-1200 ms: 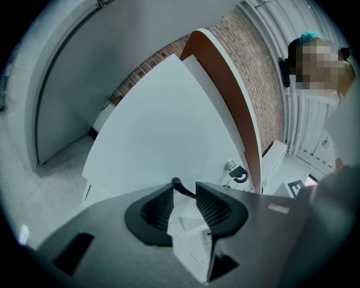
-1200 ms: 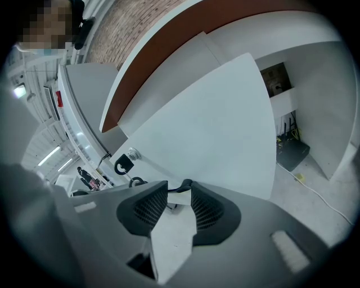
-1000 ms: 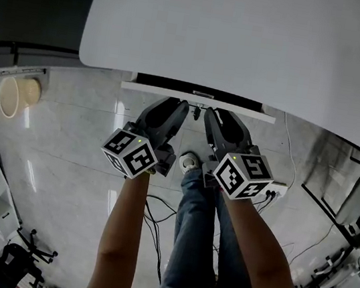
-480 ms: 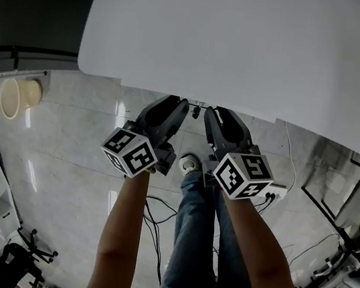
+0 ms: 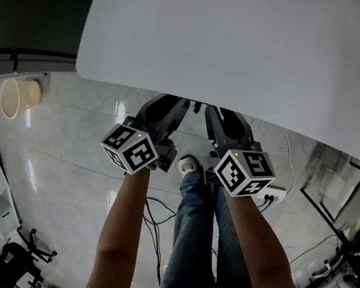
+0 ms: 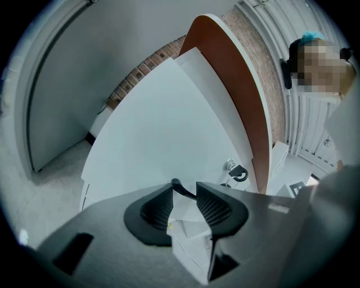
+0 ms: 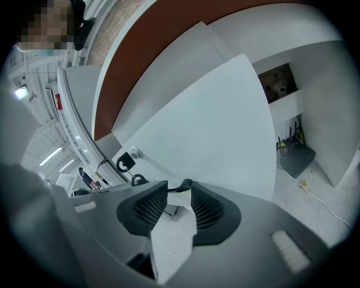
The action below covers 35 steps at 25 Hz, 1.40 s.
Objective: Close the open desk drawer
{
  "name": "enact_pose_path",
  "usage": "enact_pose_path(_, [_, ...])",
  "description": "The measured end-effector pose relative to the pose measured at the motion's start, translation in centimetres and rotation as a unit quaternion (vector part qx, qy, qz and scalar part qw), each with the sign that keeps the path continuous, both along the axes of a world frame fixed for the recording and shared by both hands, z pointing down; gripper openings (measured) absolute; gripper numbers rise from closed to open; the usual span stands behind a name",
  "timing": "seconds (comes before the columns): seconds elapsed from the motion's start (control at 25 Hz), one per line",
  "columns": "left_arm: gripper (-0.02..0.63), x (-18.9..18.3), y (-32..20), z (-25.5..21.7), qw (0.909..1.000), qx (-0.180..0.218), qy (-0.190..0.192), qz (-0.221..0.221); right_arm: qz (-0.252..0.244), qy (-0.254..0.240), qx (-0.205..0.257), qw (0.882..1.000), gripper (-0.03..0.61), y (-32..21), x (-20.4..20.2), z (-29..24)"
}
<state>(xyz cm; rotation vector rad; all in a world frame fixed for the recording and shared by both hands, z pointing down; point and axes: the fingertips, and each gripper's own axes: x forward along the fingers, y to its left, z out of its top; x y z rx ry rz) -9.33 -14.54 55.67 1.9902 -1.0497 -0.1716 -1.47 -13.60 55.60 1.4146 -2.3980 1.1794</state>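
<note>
The white desk top [image 5: 250,42] fills the upper head view, and the drawer is hidden beneath its near edge. My left gripper [image 5: 173,99] and right gripper [image 5: 222,111] point side by side under that edge, tips out of sight there. In the left gripper view the white drawer front [image 6: 163,140] stands right at the left gripper [image 6: 184,188], whose jaws are apart and hold nothing. A lock with a key [image 6: 233,167] sits to its right. The right gripper [image 7: 179,188] is also open against the drawer front [image 7: 208,135], with the lock [image 7: 134,153] to its left.
The person's jeans-clad legs [image 5: 195,237] and a shoe [image 5: 189,164] are below the grippers. A power strip [image 5: 276,189] and cables [image 5: 155,217] lie on the tiled floor. A beige bin [image 5: 17,95] stands at the left. A black router [image 7: 295,157] sits under the desk.
The drawer's white top edge, which stuck out from under the desk a second ago, has slid out of sight beneath it. Both grippers moved forward with it.
</note>
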Motion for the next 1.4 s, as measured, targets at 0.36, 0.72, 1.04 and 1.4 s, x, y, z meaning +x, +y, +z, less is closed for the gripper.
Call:
enact_pose_path(0.36, [0.133, 0.1, -1.6, -0.4, 1.0, 0.002, -0.002, -0.005, 0.001, -0.002, 0.006, 1.0, 0.135, -1.5, 0.1, -0.3])
enact_pose_path(0.72, [0.133, 0.1, -3.0, -0.7, 0.9999, 0.007, 0.002, -0.015, -0.002, -0.005, 0.016, 1.0, 0.137, -3.1, 0.1, -0.7])
enact_pose_path(1.04, [0.137, 0.1, -3.6, -0.8, 0.9998, 0.005, -0.003, -0.02, -0.009, -0.003, 0.023, 1.0, 0.135, -3.6, 0.1, -0.8])
enact_pose_path(1.4, [0.138, 0.0, -4.7, -0.2, 0.9994, 0.001, -0.004, -0.034, -0.015, 0.001, 0.024, 1.0, 0.135, -4.5, 0.0, -0.2])
